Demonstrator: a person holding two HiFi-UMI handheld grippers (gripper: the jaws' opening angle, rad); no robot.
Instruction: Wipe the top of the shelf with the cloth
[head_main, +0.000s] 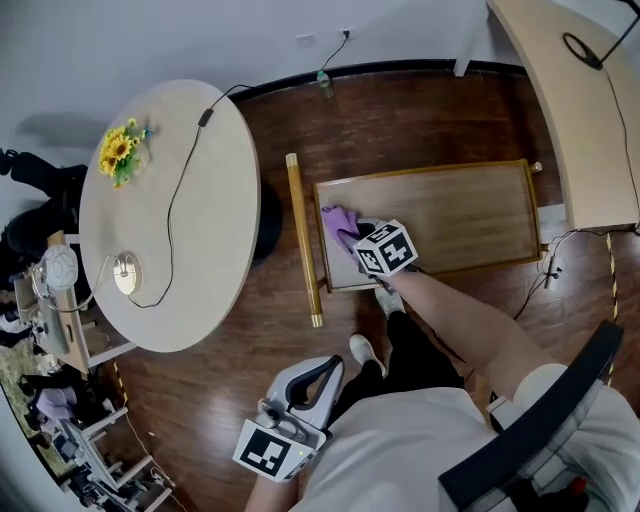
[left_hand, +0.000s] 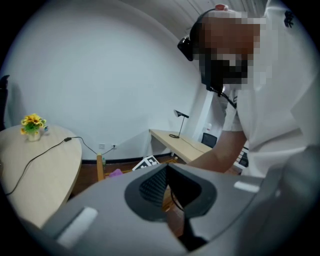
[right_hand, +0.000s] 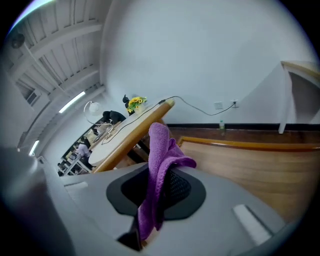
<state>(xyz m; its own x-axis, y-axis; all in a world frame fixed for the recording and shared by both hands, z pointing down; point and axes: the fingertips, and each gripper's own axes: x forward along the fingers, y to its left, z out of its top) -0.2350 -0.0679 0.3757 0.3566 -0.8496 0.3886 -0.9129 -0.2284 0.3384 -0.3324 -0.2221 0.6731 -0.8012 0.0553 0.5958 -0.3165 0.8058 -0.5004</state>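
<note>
At the left end of the shelf (head_main: 450, 215), the right gripper (right_hand: 159, 186) clamps its fingers on the purple cloth (right_hand: 161, 155) to wipe; the left gripper (left_hand: 168, 189), fingers together and empty, hangs unneeded.

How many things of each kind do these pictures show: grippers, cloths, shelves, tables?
Grippers: 2 (left gripper, right gripper)
Cloths: 1 (purple cloth)
Shelves: 1 (wooden shelf)
Tables: 2 (round table, desk)
Total: 6

No text, label, brand or number can be read in any view.
</note>
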